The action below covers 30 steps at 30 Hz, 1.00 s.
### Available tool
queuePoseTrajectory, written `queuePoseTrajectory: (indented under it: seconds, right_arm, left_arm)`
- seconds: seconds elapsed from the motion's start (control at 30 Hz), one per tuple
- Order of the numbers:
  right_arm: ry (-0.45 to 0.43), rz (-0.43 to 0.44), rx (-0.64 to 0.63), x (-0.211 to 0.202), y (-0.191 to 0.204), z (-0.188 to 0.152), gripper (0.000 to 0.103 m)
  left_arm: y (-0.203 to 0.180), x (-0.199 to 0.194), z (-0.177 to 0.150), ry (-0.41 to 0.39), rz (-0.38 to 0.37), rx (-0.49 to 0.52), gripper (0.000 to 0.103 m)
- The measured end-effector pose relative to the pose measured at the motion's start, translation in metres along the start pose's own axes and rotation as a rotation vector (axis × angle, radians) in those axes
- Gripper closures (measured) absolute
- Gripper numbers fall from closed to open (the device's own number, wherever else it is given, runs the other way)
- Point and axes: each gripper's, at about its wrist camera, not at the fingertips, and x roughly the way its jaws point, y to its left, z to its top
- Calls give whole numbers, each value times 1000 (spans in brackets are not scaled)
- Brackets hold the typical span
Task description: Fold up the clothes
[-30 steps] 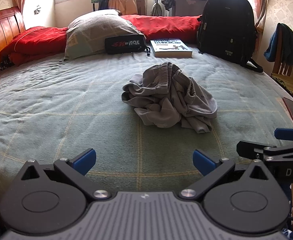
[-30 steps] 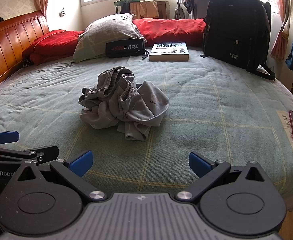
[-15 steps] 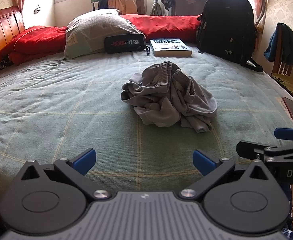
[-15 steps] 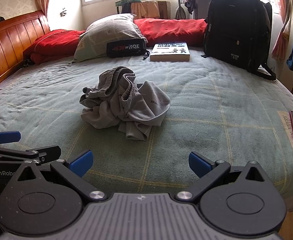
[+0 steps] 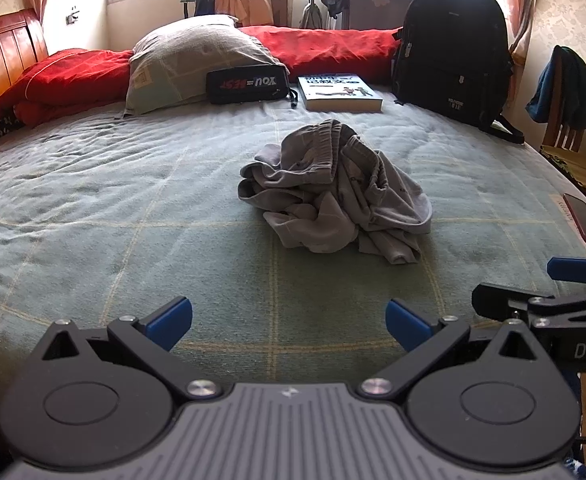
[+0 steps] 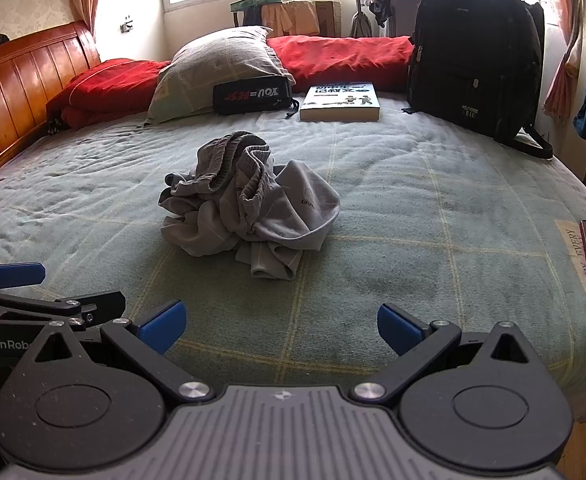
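- A crumpled grey garment (image 5: 335,192) is seen on the green checked bedspread (image 5: 93,208).
- Left gripper (image 5: 289,320) and right gripper (image 6: 279,324) are held spread wide, empty.
- A backpack (image 6: 473,52) is propped by the window.

one garment (image 5: 335,192), one book (image 5: 339,92), one backpack (image 5: 453,48)

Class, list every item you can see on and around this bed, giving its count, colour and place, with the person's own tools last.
crumpled garment: 1, grey, middle of the bed
bedcover: 1, green checked, over the bed
pillow: 1, grey-green, far side
quilt: 1, red, behind the pillow
pouch: 1, black with lettering, against the pillow
book: 1, white and blue, beside the pouch
backpack: 1, black, upright, far right
phone: 1, red, right edge
headboard: 1, wood, left
chair: 1, wood, clothing draped, right
left claw: 1, black with blue tips, open, empty
right claw: 1, same, open, empty
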Motion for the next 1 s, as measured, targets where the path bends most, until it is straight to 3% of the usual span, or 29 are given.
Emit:
queuePoseTrajectory:
  seconds: [1.0]
  right_arm:
    - [33, 28, -36, 15, -2, 3, 0]
  left_arm:
    - [-3, 15, 4, -5, -3, 6, 1]
